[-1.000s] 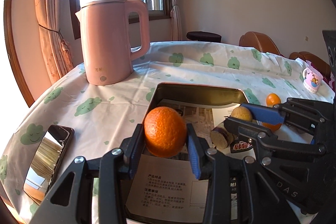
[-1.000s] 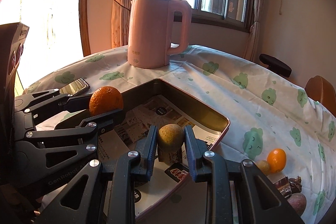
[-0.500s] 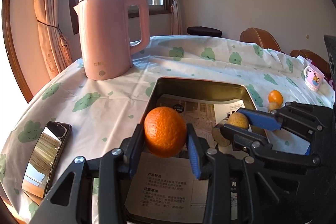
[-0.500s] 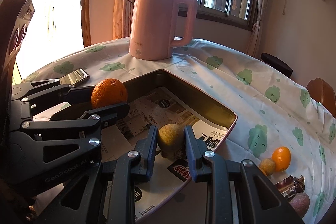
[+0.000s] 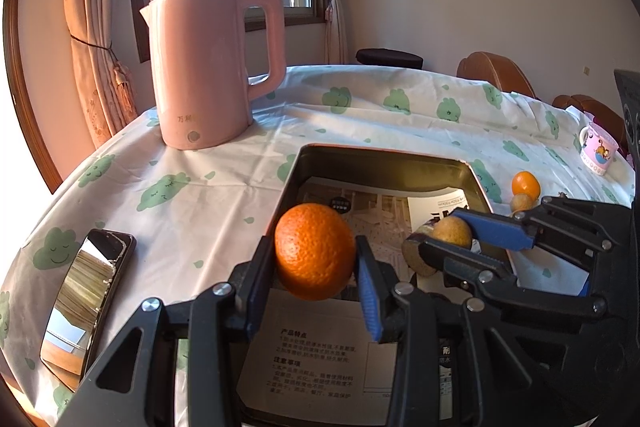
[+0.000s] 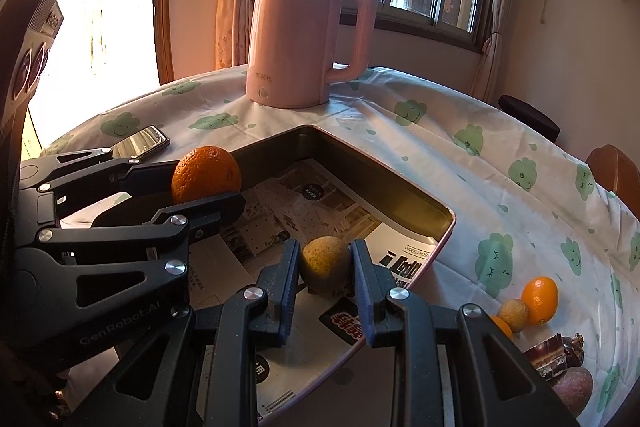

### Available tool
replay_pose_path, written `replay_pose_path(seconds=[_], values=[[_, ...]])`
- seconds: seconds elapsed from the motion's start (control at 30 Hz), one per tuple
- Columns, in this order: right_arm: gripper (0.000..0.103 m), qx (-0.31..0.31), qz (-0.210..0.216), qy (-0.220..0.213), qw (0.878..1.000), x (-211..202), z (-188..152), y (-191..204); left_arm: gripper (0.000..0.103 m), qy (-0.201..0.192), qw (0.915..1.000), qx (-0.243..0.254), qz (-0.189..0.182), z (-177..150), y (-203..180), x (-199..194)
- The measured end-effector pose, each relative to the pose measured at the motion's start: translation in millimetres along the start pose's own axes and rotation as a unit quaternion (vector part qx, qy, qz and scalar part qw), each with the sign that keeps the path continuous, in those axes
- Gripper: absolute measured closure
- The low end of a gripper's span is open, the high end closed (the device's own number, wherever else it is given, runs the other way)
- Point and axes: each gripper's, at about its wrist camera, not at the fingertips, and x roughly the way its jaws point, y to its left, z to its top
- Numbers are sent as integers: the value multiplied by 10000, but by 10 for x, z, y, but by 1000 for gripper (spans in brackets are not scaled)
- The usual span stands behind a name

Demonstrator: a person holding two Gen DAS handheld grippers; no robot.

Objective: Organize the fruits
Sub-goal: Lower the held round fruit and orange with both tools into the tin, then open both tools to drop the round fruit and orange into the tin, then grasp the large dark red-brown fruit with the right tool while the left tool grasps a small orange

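Orange (image 5: 315, 251): you have it clamped between the two fingers of your left gripper (image 5: 316, 275), pads pressed on both its sides, held in the air over the near-left part of the tin tray (image 5: 384, 157).
Brown-yellow fruit (image 6: 326, 261): your right gripper (image 6: 326, 273) is clenched on it, one blue pad (image 6: 362, 279) on each flank, above the tray's printed paper lining (image 6: 304, 211). Something dark shows just under the fruit; you cannot tell what it is.
Grippers to each other: from your left wrist view, the right gripper (image 5: 460, 239) sits just right of your fingers, tips pointing leftward into the tray; from your right wrist view, the left gripper (image 6: 208, 183) lies to the left and ahead of your fingertips.
Tray: a rectangular metal tin with dark inner walls, directly below and beyond both pairs of fingers.
Loose fruit: right of your right fingers, outside the tray on the cloud-print tablecloth (image 6: 500, 163), a small orange fruit (image 6: 540, 299) touches a small brown fruit (image 6: 513, 314); nearer you lies a reddish-purple fruit (image 6: 572, 385) beside a shiny wrapper (image 6: 554, 353).
Kettle (image 5: 212, 63): pink, upright, well beyond your left fingers, past the tray's far-left corner.
Phone (image 5: 86, 303): flat on the cloth left of your left fingers.
Mug (image 5: 598, 149): far right, at the table edge.
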Motion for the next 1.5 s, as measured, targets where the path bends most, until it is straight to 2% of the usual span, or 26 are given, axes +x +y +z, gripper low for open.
replay_pose_path(seconds=[0.17, 0.37, 0.47, 0.5, 0.53, 0.6, 0.7, 0.8, 0.9, 0.97, 1.07, 1.3, 1.4, 1.5], values=[[74, 18, 18, -7, 10000, -5, -2, -9, 62, -87, 9999, 27, 84, -6, -8, -40], [62, 138, -16, -55, 9999, -28, -7, -53, 61, -254, 9995, -21, 194, -15, 10, -109], [57, 113, -105, -108, 9998, -51, -7, -40, 55, -342, 9990, -127, 252, -14, 53, -140], [55, 112, -133, -121, 9998, -59, -9, -39, 48, -373, 9989, -173, 235, -14, 73, -152], [48, 98, -128, -130, 9998, -68, -13, -38, 30, -430, 9986, -198, 227, -16, 88, -171], [35, -3, -101, -185, 9998, -111, -27, -6, 14, -669, 9971, -194, 305, -35, 76, -260], [33, -184, -275, -300, 9990, -208, -71, 53, 13, -873, 9960, -105, 167, -66, -2, -364], [33, -78, -307, -332, 9989, -306, -108, -16, 13, -992, 9950, -152, 20, -81, -80, -444], [33, -29, -426, -275, 9987, -401, -178, -160, 13, -1184, 9925, -211, -209, -57, -152, -572], [33, -37, -668, -221, 9975, -468, -246, -276, 13, -1321, 9904, -244, -337, -19, -208, -665], [33, 100, -913, -232, 9955, -640, -368, -533, 13, -1402, 9894, -127, -358, 37, -334, -741], [33, 834, -1592, -52, 9837, -995, -756, -1319, 13, -1218, 9909, 210, -524, 73, -783, -641], [33, 1152, -1503, 36, 9819, -1033, -864, -1519, 13, -1075, 9913, 462, -608, 66, -1048, -547], [33, 1210, -1298, 81, 9841, -1005, -879, -1560, 13, -864, 9916, 735, -623, 62, -1296, -410]])
